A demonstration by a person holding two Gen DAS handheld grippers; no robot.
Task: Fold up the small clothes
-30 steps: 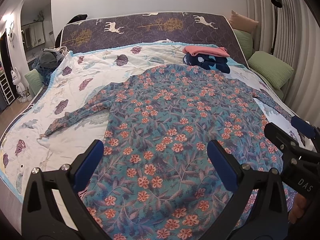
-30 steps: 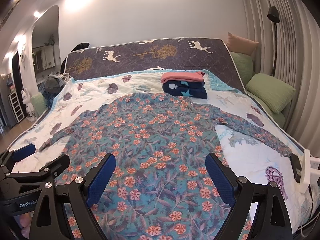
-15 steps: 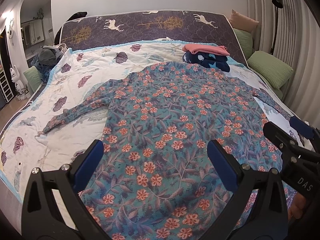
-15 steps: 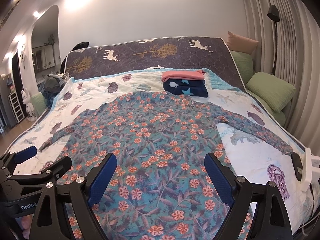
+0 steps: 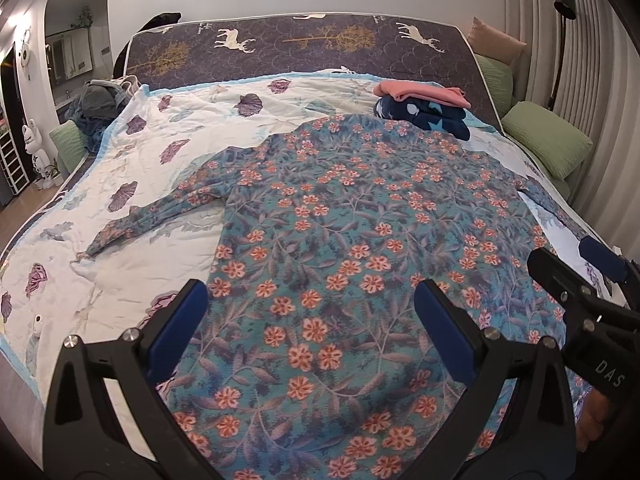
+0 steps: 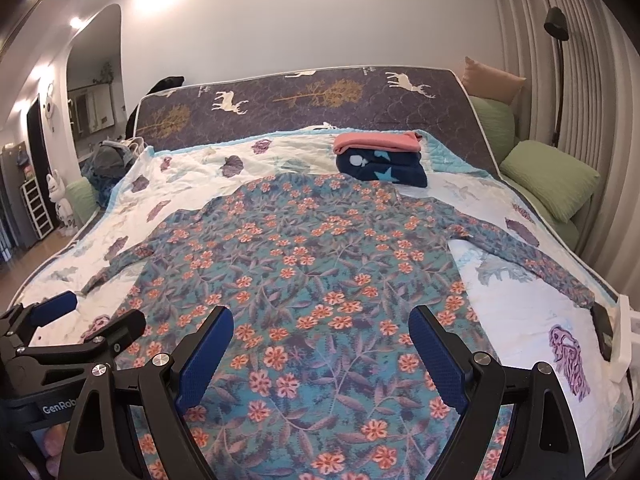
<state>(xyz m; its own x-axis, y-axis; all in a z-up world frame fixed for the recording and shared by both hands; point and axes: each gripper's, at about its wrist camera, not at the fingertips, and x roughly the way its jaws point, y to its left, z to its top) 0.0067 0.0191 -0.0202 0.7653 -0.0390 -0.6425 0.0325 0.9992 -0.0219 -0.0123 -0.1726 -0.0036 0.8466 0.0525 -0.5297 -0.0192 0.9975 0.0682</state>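
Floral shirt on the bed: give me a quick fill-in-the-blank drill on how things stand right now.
1. The floral shirt lies spread flat with both sleeves stretched ____.
2. The pink folded garment sits on top of the ____ one.
3. Both the left tool and the right tool are ____ and hold nothing.
4. The green pillows lie to the shirt's ____.

Missing words: outward; navy; open; right

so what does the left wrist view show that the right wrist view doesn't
Only the left wrist view shows the left gripper head-on, its jaws wide open, with the right gripper side-on at its right edge.

Only the right wrist view shows the end of the shirt's right sleeve, the white object at the bed edge, and the right gripper head-on.

Both share the floral shirt spread flat on the quilt, the folded stack beyond it, and the green pillow.
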